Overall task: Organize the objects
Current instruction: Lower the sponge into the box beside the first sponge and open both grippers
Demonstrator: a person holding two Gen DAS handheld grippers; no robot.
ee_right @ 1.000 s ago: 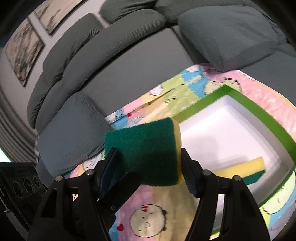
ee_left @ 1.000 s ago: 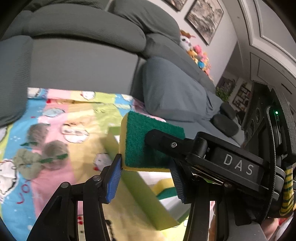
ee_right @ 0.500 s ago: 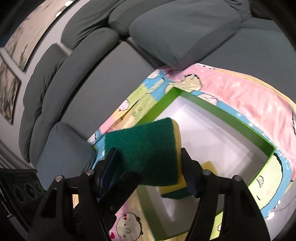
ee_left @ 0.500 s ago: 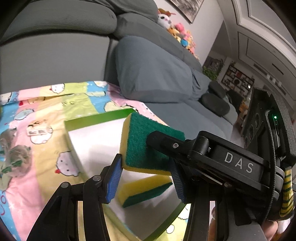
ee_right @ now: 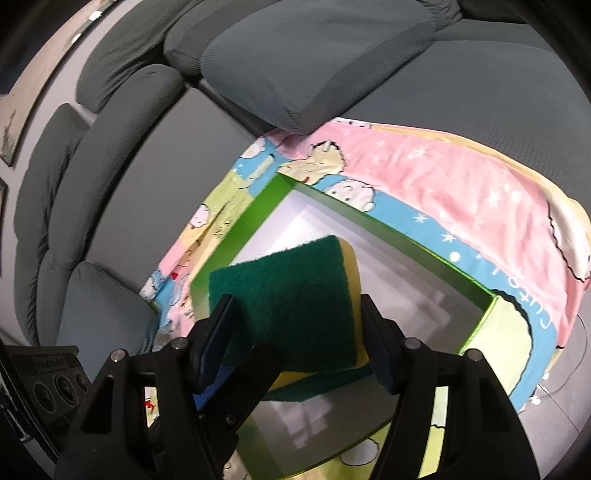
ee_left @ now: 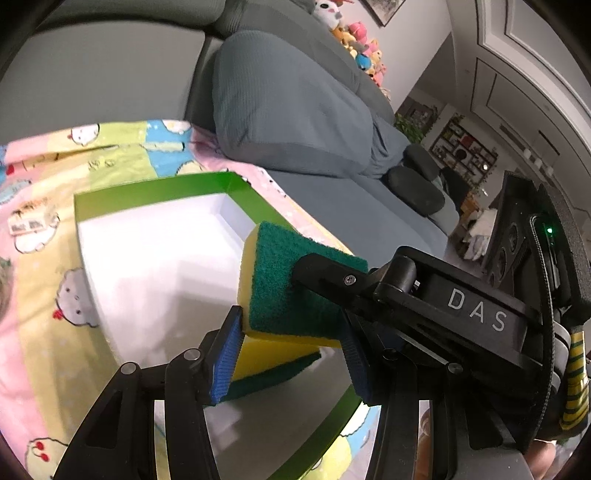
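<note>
Gripped between the blue pads of the left gripper (ee_left: 291,347) is a sponge (ee_left: 288,280), dark green scouring face up over a yellow body; the jaws stand part-way open, closed on its 2 sides. The right gripper (ee_right: 295,332) has the same sponge clamped between its own pads in its wrist view, jaws set somewhat wider, and in the left view 1 of its black fingers crosses the green face. Both tools hold it in the air above a box (ee_left: 155,192), low over the near end.

White capitals "DAS" (ee_left: 476,308) stand on the black body of the right gripper, with a small green light lit behind them. A blue strip of the blanket (ee_left: 37,295) carries white lettering in the right view, too warped to read with certainty. Small print on a dark panel at that view's lower left edge cannot be made out.

The box has a bright green rim and walls and a white inside. It contains 1 loose sponge (ee_left: 273,354), lying flat on the floor yellow side up, green layer beneath, right under the held one. The rest of the white floor is bare.

The box sits on the pastel cartoon blanket, spread over a grey sofa (ee_left: 295,110). Coloured plush toys (ee_left: 354,33) line the sofa's far back.
</note>
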